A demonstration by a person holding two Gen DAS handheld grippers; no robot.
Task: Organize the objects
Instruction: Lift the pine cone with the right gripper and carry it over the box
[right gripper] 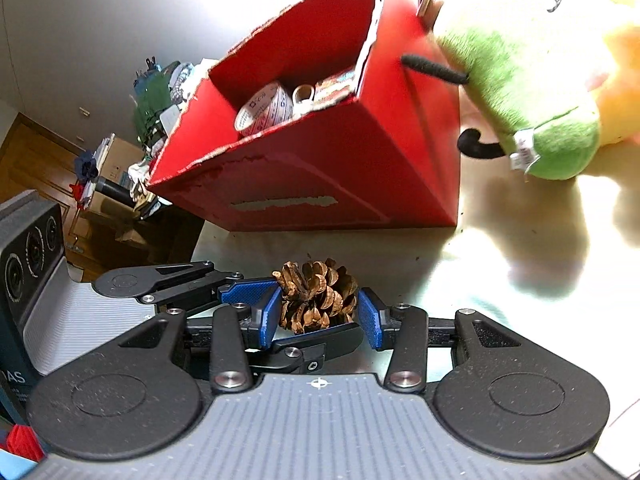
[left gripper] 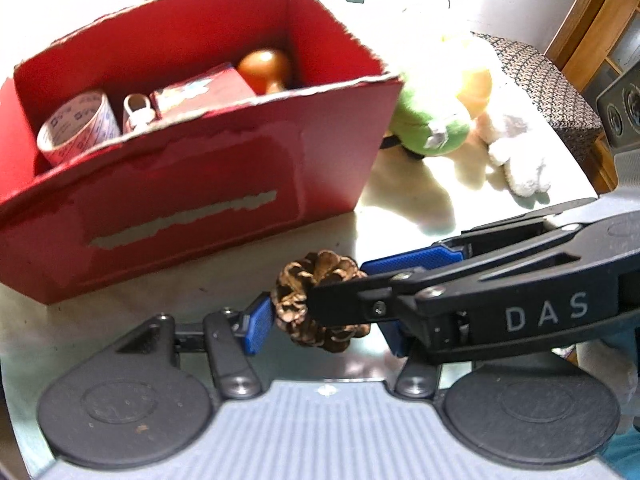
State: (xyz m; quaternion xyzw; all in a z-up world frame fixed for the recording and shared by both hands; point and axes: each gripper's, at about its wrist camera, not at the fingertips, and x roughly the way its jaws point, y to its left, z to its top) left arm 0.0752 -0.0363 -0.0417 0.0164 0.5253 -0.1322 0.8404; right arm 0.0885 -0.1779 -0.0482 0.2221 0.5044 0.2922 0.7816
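A brown, dry, open-scaled pine cone (right gripper: 316, 298) is caught between both claws at once, just in front of the long torn-edged wall of a red cardboard box (left gripper: 224, 184) that stands on the pale glossy table (left gripper: 400, 208). In the right wrist view the right claw (right gripper: 320, 314) has its blue ribbed pads (right gripper: 272, 312) pressed on the cone from 9 and 3 o'clock, pinching it. The left claw (left gripper: 320, 312) grips the same cone crosswise: in the left wrist view one blue pad (left gripper: 256, 326) presses the cone at 9 o'clock, while the other is mostly hidden behind the black arm of the right claw, which reaches in from 3 o'clock. Whether the cone rests on the table or hangs just above it cannot be told. Inside the box, at about 11 o'clock from the cone in the left view, lie a roll of clear printed tape (left gripper: 78, 126), a small white padlock-shaped object (left gripper: 138, 114), a red printed carton (left gripper: 204, 90) and a glossy brown wooden knob (left gripper: 264, 68), the last in the far right corner. At 1 o'clock from the cone, just beside the box's short end, lies a green and yellow plush toy (left gripper: 436, 116) with a white fabric tag, and a white fluffy plush piece (left gripper: 516, 160) lies on the table next to it. Beyond them stands a seat with a dark patterned cushion (left gripper: 548, 84).
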